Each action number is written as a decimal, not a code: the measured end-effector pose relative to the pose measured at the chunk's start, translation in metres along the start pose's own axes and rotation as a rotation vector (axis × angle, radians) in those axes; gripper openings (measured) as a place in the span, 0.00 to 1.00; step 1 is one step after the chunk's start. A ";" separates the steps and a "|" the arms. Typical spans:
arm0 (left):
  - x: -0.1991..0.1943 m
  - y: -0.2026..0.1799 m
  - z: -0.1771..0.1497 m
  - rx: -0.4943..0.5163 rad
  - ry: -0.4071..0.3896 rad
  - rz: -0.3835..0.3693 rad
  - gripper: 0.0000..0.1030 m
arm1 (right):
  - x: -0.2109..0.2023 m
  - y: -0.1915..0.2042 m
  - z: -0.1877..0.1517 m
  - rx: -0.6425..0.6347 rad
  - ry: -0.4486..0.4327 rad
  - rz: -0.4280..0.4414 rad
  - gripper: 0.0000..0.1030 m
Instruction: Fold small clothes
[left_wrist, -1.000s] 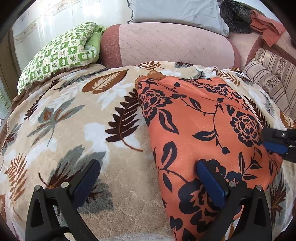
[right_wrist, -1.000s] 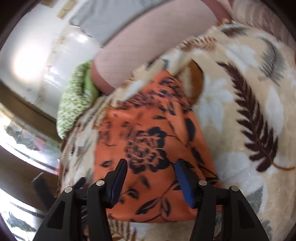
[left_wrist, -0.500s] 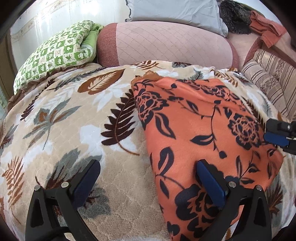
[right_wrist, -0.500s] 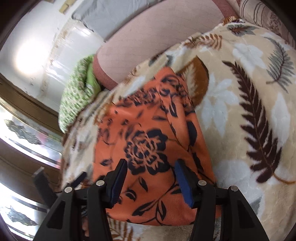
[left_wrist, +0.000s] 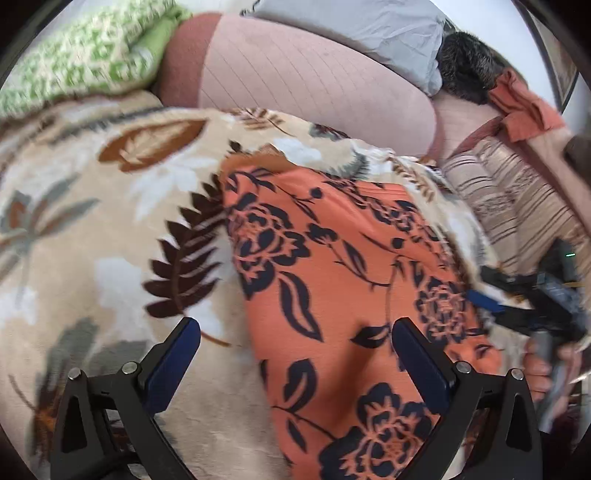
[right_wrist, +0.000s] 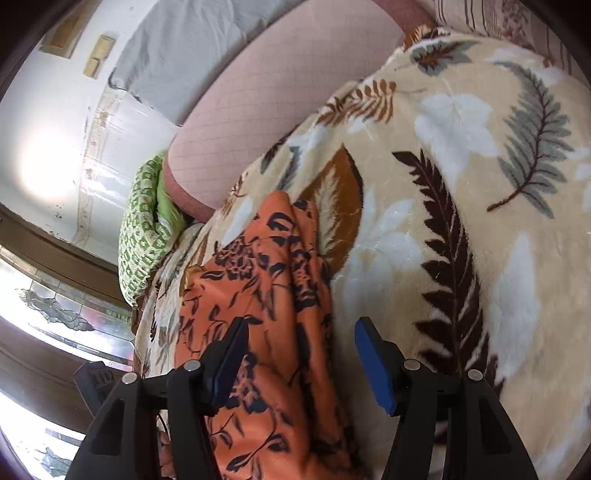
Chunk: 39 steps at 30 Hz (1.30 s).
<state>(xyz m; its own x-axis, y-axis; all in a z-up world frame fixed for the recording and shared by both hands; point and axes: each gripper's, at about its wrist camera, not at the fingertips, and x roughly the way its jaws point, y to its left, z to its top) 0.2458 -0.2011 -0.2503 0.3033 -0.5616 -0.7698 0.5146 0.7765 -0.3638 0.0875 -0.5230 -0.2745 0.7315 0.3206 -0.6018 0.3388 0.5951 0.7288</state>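
Both wrist cameras look down close (from opposite sides) at the orange garment (left_wrist: 343, 295) (right_wrist: 266, 314).

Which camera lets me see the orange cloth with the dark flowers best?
The left wrist view: there the orange flowered cloth lies spread across the leaf-patterned beige blanket, most of its surface and its far edge showing. The right wrist view shows the cloth narrower and bunched, seen from its side edge.

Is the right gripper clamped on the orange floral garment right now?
Apart. In the right wrist view the right gripper has just been opening; its jaws stand spread, with the orange floral garment lying between and below them, neither pad pressing on it.
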 end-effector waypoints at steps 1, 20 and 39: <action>0.002 0.004 0.002 -0.019 0.013 -0.038 1.00 | 0.005 -0.002 0.002 0.000 0.020 0.001 0.67; 0.039 0.004 0.000 -0.085 0.135 -0.265 1.00 | 0.058 -0.014 0.005 0.029 0.178 0.181 0.79; 0.031 -0.007 -0.006 -0.011 0.075 -0.163 0.71 | 0.079 0.033 -0.026 -0.099 0.176 0.109 0.57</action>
<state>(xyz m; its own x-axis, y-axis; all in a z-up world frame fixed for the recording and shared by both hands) 0.2471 -0.2228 -0.2746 0.1556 -0.6581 -0.7367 0.5435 0.6798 -0.4924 0.1416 -0.4585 -0.3065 0.6434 0.5053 -0.5751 0.1973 0.6164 0.7623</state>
